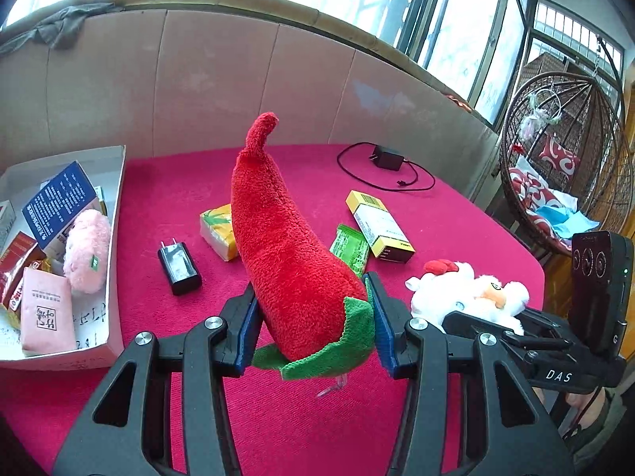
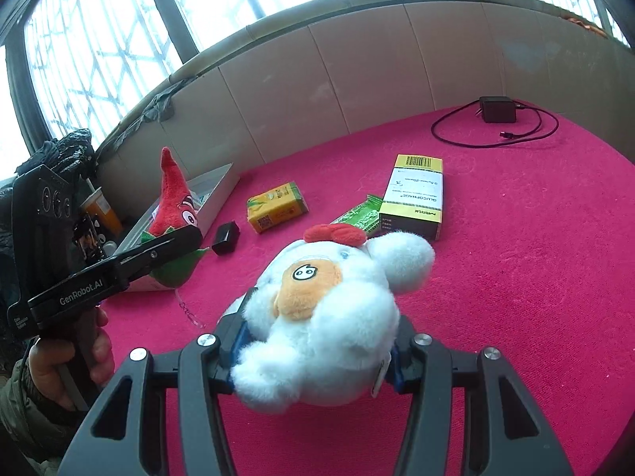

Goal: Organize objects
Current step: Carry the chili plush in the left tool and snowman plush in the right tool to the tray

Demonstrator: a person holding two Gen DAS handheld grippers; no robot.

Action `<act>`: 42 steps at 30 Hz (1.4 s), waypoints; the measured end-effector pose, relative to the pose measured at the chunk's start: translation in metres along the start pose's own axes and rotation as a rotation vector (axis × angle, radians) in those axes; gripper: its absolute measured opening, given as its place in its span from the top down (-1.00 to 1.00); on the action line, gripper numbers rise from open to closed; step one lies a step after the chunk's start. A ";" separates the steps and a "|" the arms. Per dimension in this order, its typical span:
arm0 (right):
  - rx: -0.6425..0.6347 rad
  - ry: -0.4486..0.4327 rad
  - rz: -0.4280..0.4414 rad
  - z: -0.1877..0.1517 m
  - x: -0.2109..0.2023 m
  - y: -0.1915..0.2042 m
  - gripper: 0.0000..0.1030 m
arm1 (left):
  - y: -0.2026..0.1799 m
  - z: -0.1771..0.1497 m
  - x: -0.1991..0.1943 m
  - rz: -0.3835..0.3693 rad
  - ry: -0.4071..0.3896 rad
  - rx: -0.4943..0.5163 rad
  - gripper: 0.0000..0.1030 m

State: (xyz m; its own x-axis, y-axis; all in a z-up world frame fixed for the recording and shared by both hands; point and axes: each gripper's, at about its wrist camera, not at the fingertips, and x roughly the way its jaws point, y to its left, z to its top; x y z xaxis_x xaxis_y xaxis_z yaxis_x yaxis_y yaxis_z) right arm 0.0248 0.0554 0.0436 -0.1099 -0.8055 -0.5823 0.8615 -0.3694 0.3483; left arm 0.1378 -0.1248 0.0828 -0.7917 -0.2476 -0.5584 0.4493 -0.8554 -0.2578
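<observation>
A red chili plush [image 1: 285, 238] with a green cap stands tilted up between the blue pads of my left gripper [image 1: 311, 285], which is shut on its lower end above the pink tablecloth [image 1: 278, 416]. The right wrist view shows the same chili plush [image 2: 174, 202] in the left gripper [image 2: 186, 246], beside the white box [image 2: 214, 194]. My right gripper [image 2: 321, 317] is shut on a white chicken plush [image 2: 337, 297] with a red comb and orange face, lifted off the cloth. The chicken plush [image 1: 468, 293] sits at the right in the left wrist view.
The white box [image 1: 115, 238] at the left holds a pink plush [image 1: 87, 250], a blue carton and packets. On the cloth lie a black plug [image 1: 179, 267], a yellow tissue pack [image 1: 218, 230], a green wrapper [image 1: 351, 248], a yellow-white carton [image 1: 381, 226] and a black adapter with cable [image 1: 387, 157]. A wicker hanging chair [image 1: 563, 158] stands beyond the right edge.
</observation>
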 end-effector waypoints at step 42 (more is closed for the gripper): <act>-0.097 0.027 0.001 0.018 0.009 0.064 -0.04 | 0.055 0.001 -0.056 0.019 -0.135 -0.125 0.06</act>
State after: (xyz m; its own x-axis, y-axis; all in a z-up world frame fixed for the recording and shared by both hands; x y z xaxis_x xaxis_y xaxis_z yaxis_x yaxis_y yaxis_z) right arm 0.0703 0.0167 0.0738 -0.0963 -0.7927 -0.6020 0.9057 -0.3207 0.2773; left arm 0.2060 -0.1580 0.1004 -0.8274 -0.3288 -0.4552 0.5055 -0.7892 -0.3488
